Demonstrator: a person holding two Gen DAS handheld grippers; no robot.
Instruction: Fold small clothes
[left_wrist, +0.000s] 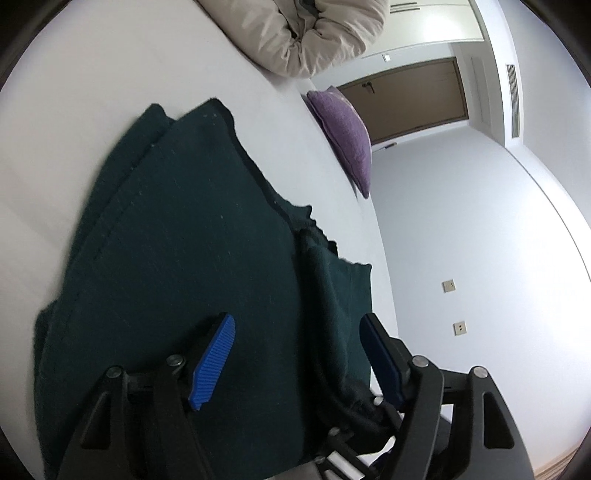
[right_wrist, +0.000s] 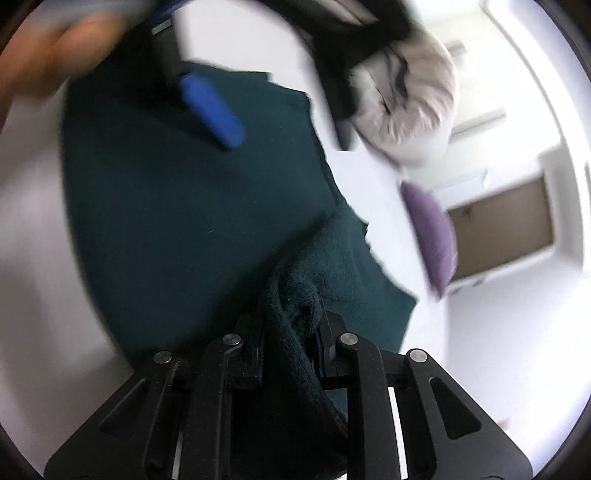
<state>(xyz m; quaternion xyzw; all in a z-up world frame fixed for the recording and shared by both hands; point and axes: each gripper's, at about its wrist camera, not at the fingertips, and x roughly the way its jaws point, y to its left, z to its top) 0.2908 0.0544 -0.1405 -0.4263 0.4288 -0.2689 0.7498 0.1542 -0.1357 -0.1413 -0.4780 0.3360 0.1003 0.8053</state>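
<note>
Dark teal knitted garment (right_wrist: 184, 206) lies centre frame; a bunched fold is pinched by right gripper (right_wrist: 290, 343). Left gripper (left_wrist: 295, 354) is spread, empty. Fold should be carried over evenly.

Your left black linkage gripper with blue ribbed pads (left_wrist: 297, 350) is built from matte black bars with triangular cut-outs, pinned by 4 round silver screws you can see along the top. Its fingertips (left_wrist: 214, 360) wear bright blue pads with fine ridges; the pad on the other side looks darker, in shadow. A black cable loops near its base. Your right black linkage gripper with blue-edged pads (right_wrist: 290, 347) has the same matte black bars, the same triangular slots and 4 silver screw heads; only thin blue edges of its pads show. White strips run along its inner rails. Your bare hand (right_wrist: 48, 55) appears blurred and warm-toned at the top corner of the right wrist view.
</note>
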